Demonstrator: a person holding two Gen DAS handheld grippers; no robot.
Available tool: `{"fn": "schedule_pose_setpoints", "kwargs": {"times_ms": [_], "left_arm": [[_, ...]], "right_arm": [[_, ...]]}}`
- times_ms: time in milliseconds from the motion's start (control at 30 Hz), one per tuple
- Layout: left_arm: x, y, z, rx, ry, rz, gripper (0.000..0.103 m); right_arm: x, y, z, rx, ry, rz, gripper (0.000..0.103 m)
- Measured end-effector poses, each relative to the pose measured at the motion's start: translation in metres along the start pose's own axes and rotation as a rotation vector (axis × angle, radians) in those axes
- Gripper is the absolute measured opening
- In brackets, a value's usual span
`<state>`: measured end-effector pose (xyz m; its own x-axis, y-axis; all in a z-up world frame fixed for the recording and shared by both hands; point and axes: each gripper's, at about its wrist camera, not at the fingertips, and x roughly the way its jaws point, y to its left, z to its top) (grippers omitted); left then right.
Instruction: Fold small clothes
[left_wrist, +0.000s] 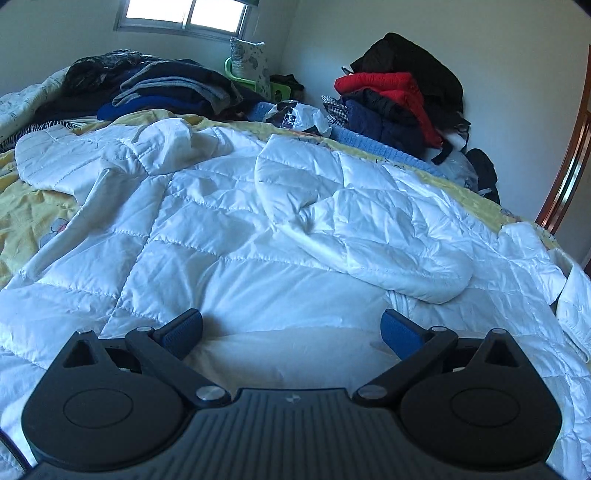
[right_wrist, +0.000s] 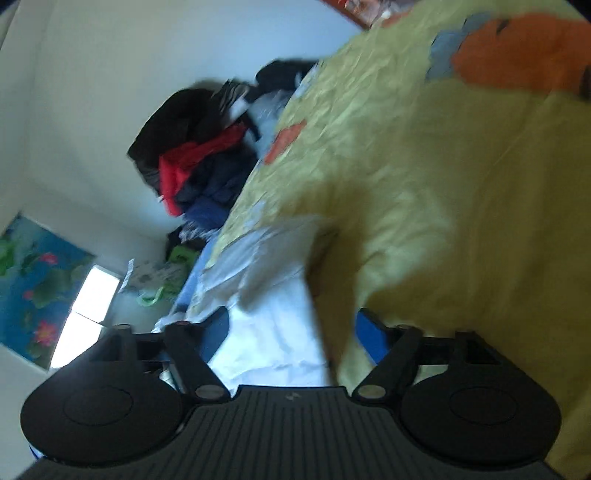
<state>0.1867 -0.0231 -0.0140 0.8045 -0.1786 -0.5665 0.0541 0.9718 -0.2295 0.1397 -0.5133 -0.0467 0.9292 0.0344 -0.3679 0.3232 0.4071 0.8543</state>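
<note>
A white quilted jacket (left_wrist: 229, 206) lies spread on a bed's yellow sheet (left_wrist: 33, 206). The left tool (left_wrist: 291, 328) hovers over it, jaws wide and empty. The right tool (right_wrist: 291, 332), half-open, straddles white fabric; blur hides any grip.

- Pale walls (left_wrist: 369, 22) meet in a corner.
- Bright daylight fills a sliding window (left_wrist: 184, 16).
- A wooden door frame (left_wrist: 569, 162) stands beside the bed (left_wrist: 33, 199).
- A lotus poster (right_wrist: 33, 280) hangs near the window.
</note>
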Motion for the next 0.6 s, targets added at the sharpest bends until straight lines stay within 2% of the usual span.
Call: {"fn": "schedule_pose_setpoints", "kwargs": {"times_ms": [33,233,300,333,433,500,567,600], "left_arm": [[0.0,0.0,0.0,-0.001,0.001,0.001,0.103],[0.0,0.001,0.0,-0.007,0.002,0.004,0.103],[0.0,0.001,0.0,-0.008,0.003,0.004,0.103],[0.0,0.001,0.0,-0.008,0.003,0.005,0.103],[-0.003,0.001,0.0,-0.009,-0.006,0.005,0.103],[-0.014,0.0,0.002,-0.029,-0.044,0.021,0.103],[-0.032,-0.005,0.009,-0.094,-0.097,-0.015,0.103],[-0.042,-0.009,0.014,-0.152,-0.119,-0.063,0.103]], "right_arm": [[0.003,0.001,-0.001,0.008,0.022,-0.003,0.039],[-0.002,0.014,0.0,-0.06,0.073,0.006,0.04],[-0.001,0.018,0.0,-0.068,0.067,0.015,0.028],[-0.006,0.018,-0.001,-0.067,0.067,0.042,0.011],[-0.013,0.019,-0.003,0.01,0.074,0.149,0.011],[-0.016,0.025,-0.004,0.055,0.078,0.229,0.011],[-0.014,0.031,-0.004,0.107,0.079,0.312,0.011],[-0.014,0.033,-0.005,0.136,0.08,0.359,0.011]]}}
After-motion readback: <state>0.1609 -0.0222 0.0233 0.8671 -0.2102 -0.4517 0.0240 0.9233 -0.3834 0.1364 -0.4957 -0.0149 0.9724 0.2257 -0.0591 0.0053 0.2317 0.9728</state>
